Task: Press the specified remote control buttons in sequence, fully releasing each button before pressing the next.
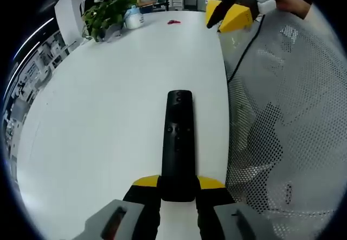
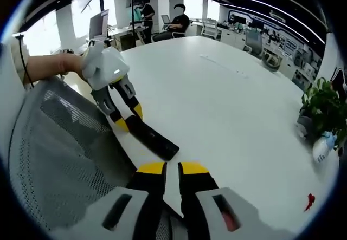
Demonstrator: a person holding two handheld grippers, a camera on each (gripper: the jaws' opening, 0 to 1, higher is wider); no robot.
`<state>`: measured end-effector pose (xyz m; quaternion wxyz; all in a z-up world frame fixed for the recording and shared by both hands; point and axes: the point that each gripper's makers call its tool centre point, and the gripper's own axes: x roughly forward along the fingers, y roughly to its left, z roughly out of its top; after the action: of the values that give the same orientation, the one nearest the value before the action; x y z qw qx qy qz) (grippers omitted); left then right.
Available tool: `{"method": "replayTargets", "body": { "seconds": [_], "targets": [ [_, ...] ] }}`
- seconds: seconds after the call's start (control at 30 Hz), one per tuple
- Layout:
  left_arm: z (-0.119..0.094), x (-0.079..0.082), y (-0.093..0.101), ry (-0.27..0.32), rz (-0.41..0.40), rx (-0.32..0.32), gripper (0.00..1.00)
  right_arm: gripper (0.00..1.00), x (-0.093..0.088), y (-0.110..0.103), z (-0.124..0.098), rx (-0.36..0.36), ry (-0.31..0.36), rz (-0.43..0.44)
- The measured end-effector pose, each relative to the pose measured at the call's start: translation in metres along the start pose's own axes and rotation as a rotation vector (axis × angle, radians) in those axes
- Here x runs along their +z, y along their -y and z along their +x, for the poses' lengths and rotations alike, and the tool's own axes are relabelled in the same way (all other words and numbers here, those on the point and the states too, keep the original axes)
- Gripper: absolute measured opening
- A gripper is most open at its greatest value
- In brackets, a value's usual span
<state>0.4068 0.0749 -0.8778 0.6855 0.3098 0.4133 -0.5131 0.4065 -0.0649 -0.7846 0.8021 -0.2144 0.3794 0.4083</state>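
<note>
In the left gripper view, my left gripper (image 1: 178, 188) has its yellow-tipped jaws clamped on the near end of one slim black remote control (image 1: 178, 142), which lies on the white worktop (image 1: 108, 115). One potted green plant (image 1: 105, 15) stands far off. My right gripper (image 1: 230, 13) hangs above the table edge.

In the right gripper view, my right gripper (image 2: 172, 170) has its jaws nearly together, holding nothing. One grey mesh chair back (image 2: 59, 159) sits beside the remote.

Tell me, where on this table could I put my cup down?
The wide white table is bare between the remote and the potted plant. It is crowded at the near edge, where the left tool grips the remote beside a mesh chair.
</note>
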Motion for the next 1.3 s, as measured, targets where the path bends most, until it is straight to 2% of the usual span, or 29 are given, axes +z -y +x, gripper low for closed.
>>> {"method": "replayTargets", "body": {
  "seconds": [0.2, 0.57, 0.67, 0.9, 1.0, 1.17, 1.3],
  "targets": [
    [0.000, 0.000, 0.000, 0.000, 0.001, -0.002, 0.24, 0.00, -0.009, 0.000, 0.005, 0.009, -0.059, -0.044],
    [-0.001, 0.000, 0.001, -0.001, 0.002, -0.002, 0.24, 0.00, -0.029, 0.010, 0.010, 0.042, -0.130, 0.010],
    [-0.001, 0.000, 0.001, 0.000, -0.001, -0.002, 0.24, 0.00, -0.037, 0.007, 0.016, 0.072, -0.175, 0.022],
    [-0.001, 0.000, 0.001, 0.000, 0.000, -0.001, 0.24, 0.00, -0.043, 0.005, 0.031, 0.112, -0.255, -0.024],
    [-0.001, 0.000, 0.001, 0.002, -0.001, -0.002, 0.24, 0.00, -0.044, 0.007, 0.037, 0.114, -0.275, -0.030],
    [-0.001, 0.000, 0.001, 0.003, 0.000, -0.002, 0.24, 0.00, -0.053, 0.013, 0.043, 0.090, -0.346, -0.015],
    [0.000, 0.001, 0.000, 0.010, 0.007, -0.005, 0.24, 0.00, -0.051, 0.016, 0.046, 0.092, -0.334, -0.001]
  ]
}}
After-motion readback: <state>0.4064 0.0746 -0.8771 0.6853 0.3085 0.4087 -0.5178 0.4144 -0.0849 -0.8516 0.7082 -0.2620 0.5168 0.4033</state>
